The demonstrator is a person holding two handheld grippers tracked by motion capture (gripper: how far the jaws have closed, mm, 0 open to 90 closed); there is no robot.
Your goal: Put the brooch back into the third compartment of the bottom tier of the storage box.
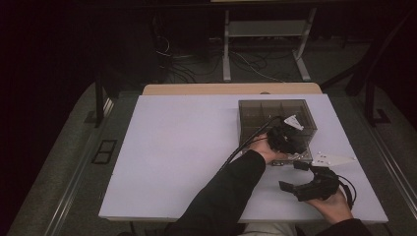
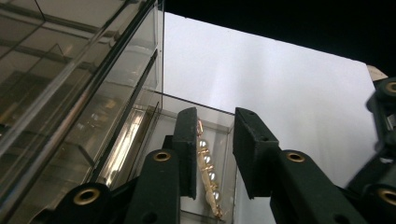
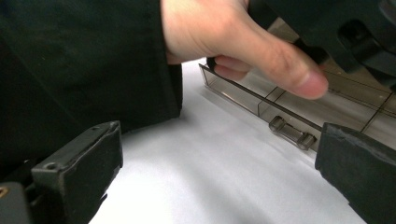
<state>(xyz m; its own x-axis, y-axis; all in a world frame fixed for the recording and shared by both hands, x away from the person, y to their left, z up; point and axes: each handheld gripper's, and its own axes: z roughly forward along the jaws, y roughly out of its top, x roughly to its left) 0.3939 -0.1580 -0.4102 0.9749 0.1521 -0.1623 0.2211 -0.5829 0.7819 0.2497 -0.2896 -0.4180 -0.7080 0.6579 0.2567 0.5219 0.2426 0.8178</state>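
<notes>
Nearest, the right claw (image 1: 295,184) rests wide open on the white worktop (image 1: 187,147). Beyond it, the left claw (image 2: 215,149) hangs narrowly parted over a pearl hair clip (image 2: 208,170) inside the clear organizer box's (image 1: 275,115) pulled-out drawer (image 3: 261,100).

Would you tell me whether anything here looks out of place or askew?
One thing stands out: the bottom drawer of the clear box is pulled out. A pearl clip lies inside it, below the open left gripper. The open right gripper waits beside it, empty.
</notes>
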